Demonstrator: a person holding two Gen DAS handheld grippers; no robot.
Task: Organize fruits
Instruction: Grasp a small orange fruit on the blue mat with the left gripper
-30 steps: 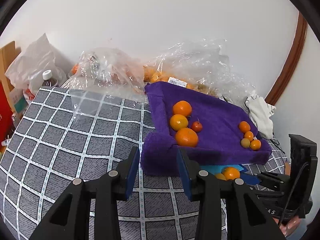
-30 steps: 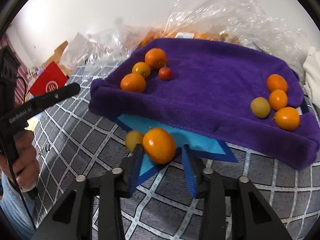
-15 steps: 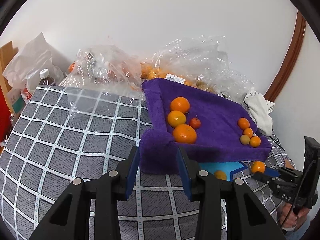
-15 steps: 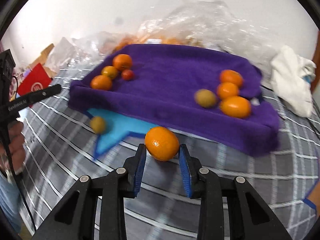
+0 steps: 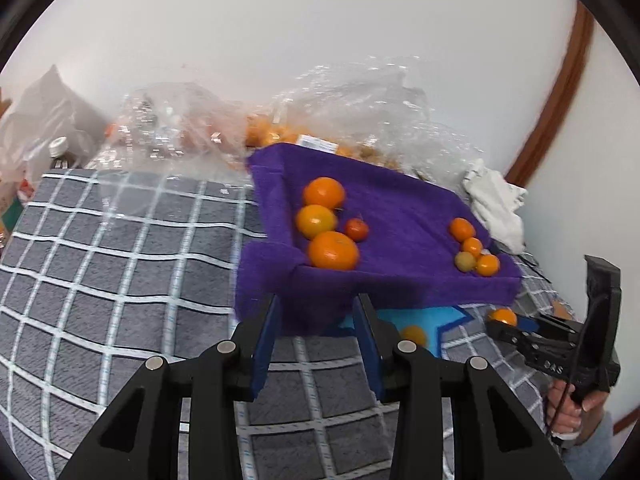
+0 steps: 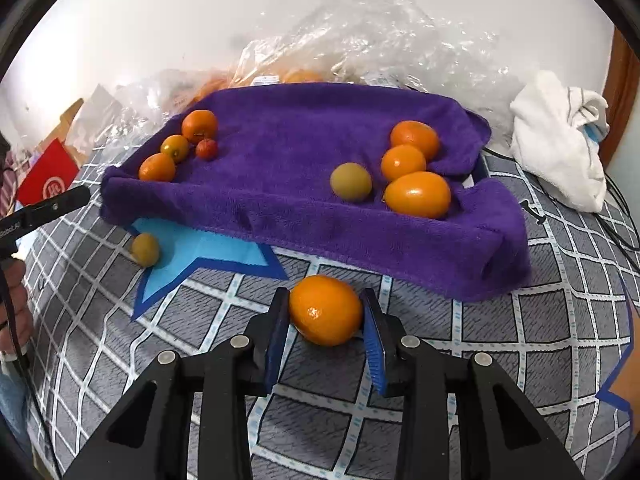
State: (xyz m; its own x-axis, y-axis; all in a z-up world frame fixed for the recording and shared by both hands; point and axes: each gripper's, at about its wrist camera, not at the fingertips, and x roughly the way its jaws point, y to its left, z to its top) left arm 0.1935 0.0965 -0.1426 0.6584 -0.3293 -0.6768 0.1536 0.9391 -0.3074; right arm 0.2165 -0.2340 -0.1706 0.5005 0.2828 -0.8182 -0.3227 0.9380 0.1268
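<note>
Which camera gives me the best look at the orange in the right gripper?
The right wrist view: the orange sits large and sharp between the right gripper's blue pads. The left wrist view shows the orange only small, at the right gripper's tip.

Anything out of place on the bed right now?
One small yellowish fruit lies outside the purple towel tray, on the blue star patch by its front edge. The right gripper holds an orange.
</note>
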